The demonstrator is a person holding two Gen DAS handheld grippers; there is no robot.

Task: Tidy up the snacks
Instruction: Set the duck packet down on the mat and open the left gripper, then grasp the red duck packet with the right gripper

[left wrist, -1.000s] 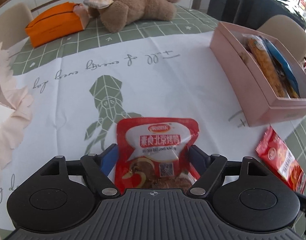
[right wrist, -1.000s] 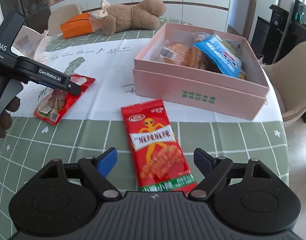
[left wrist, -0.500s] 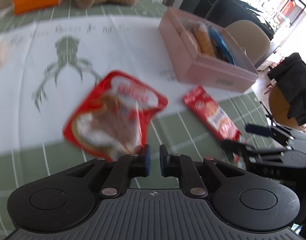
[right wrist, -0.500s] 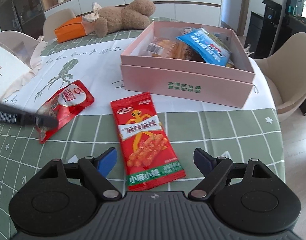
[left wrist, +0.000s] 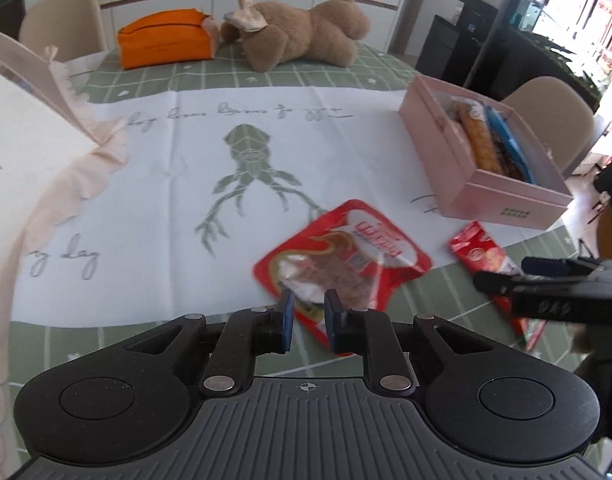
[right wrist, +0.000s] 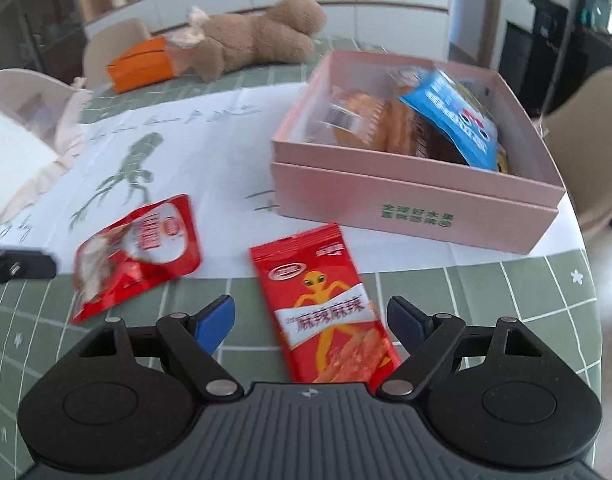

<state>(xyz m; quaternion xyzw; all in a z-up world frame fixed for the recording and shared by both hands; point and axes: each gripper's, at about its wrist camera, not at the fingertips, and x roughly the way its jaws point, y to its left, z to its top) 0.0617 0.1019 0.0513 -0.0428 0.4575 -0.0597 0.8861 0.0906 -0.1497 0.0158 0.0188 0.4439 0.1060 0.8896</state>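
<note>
A red pouch with a clear window (left wrist: 341, 264) lies on the table just ahead of my left gripper (left wrist: 307, 312); it also shows in the right wrist view (right wrist: 136, 252). The left jaws stand narrowly apart with nothing visibly pinched between them. A long red snack packet (right wrist: 325, 304) lies between the open fingers of my right gripper (right wrist: 309, 320), flat on the table; the left wrist view (left wrist: 485, 260) shows it too. The pink box (right wrist: 417, 208) holds several snacks, among them a blue bag (right wrist: 453, 116).
A brown plush toy (left wrist: 306, 36) and an orange pouch (left wrist: 166, 42) lie at the table's far side. A pale paper bag (left wrist: 22, 120) stands at the left. Chairs (left wrist: 553, 108) surround the table. The right gripper (left wrist: 553, 288) shows at the left wrist view's right edge.
The left gripper closed at the red pouch's edge, swung, then opened slightly; the pouch now lies turned, nearer the table's edge. The right gripper moved in over the long packet.
</note>
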